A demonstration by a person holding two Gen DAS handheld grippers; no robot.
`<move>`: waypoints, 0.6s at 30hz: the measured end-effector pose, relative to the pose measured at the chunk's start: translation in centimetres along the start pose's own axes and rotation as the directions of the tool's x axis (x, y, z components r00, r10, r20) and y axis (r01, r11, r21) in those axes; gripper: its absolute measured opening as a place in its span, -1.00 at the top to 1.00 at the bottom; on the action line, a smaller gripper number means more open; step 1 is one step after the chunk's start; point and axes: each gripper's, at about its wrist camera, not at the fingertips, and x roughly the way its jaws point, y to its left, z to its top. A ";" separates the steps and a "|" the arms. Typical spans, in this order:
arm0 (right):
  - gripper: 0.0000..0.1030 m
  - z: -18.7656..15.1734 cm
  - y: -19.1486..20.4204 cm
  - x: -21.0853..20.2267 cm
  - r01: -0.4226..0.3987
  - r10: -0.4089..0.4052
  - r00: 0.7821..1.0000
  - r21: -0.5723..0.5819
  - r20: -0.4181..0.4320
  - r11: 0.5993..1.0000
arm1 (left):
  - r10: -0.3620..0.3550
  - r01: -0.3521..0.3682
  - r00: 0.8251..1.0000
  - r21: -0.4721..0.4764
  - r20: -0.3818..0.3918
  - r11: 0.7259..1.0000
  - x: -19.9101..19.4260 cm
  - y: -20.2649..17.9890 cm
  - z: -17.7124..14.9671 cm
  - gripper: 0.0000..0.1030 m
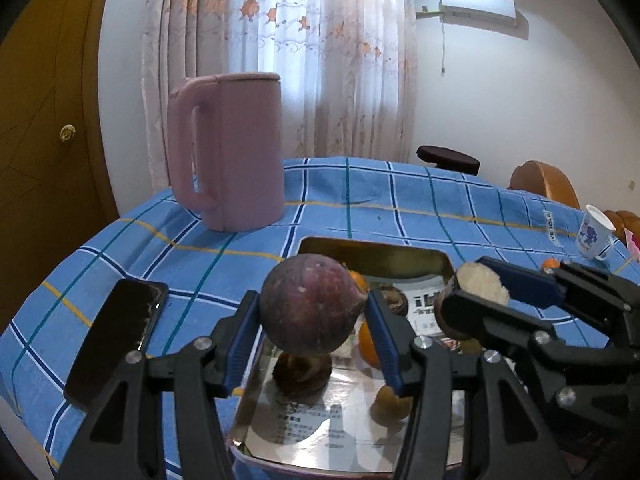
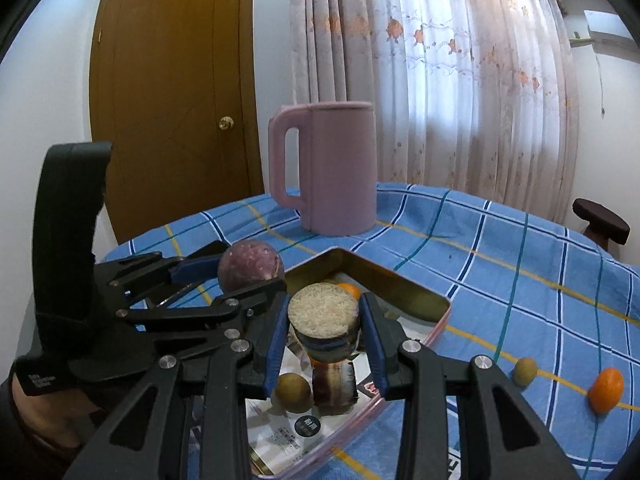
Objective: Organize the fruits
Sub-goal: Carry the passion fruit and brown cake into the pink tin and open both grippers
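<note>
Kettle [image 1: 232, 152] behind tray [image 1: 400, 250]

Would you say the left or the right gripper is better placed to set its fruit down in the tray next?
Probably the left gripper: its purple fruit hangs directly over a bare patch of the tray. The right gripper holds a cut piece above fruit already there.

left gripper [image 1: 314, 320], right gripper [image 2: 324, 332] both clamped, side by side.

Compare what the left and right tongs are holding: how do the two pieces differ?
The purple fruit in the left tongs is round and whole; the cut piece in the right tongs is a short cylinder with a pale grainy top. Both are gripped above the metal tray.
</note>
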 end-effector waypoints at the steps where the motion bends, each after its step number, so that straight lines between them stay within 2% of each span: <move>1: 0.27 -0.1 -0.1 0.2 0.004 -0.003 1.000 0.003 -0.008 1.000 | 0.000 0.000 1.000 -0.003 -0.006 1.000 0.1 0.2 -0.1 -0.07; 18: 0.27 -1.6 0.5 2.0 -0.020 0.020 0.997 0.004 -0.080 1.000 | 0.007 -0.007 0.999 0.018 -0.050 1.000 0.8 0.1 -0.9 -0.07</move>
